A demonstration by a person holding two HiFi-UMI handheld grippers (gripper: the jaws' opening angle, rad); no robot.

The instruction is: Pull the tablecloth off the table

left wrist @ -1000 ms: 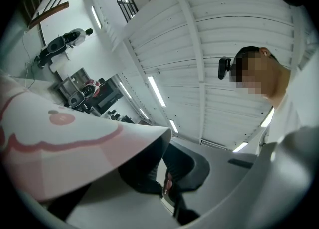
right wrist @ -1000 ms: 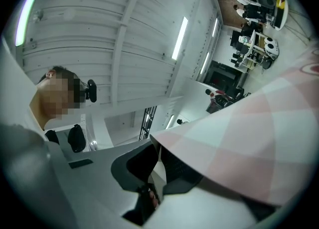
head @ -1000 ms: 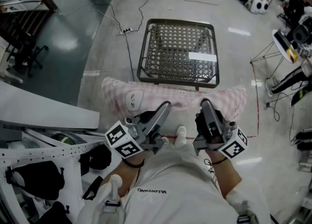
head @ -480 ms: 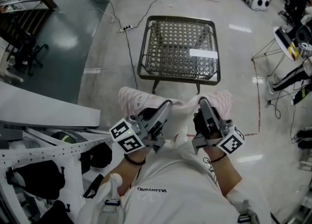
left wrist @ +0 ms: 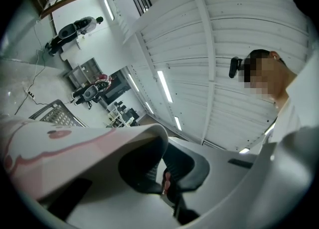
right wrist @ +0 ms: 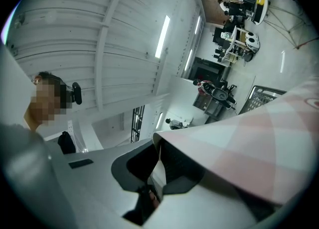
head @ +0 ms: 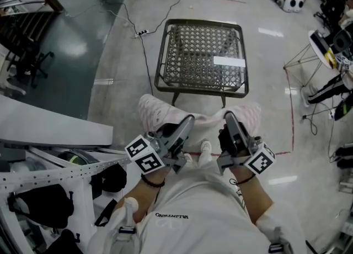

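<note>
Left hand-held gripper (head: 186, 121) is seen clamped shut on one edge of the pink tablecloth (head: 153, 110). Cloth is held bunched above the floor, fully off the bench (head: 201, 48). Right hand-held gripper (head: 229, 117) is clamped shut on the other edge.

White printed T-shirt (head: 187, 220) — black wristbands (head: 150, 182), white shoes (head: 204, 151).

The left gripper (left wrist: 163, 182) sits at six o'clock, its dark jaws pinched together on a fold of the pink-and-white tablecloth (left wrist: 60, 148). The cloth drapes over one jaw and spreads toward eight o'clock. A corner of the wire-mesh table (left wrist: 56, 115) shows at nine o'clock, and a person (left wrist: 299, 98) at three o'clock.
</note>
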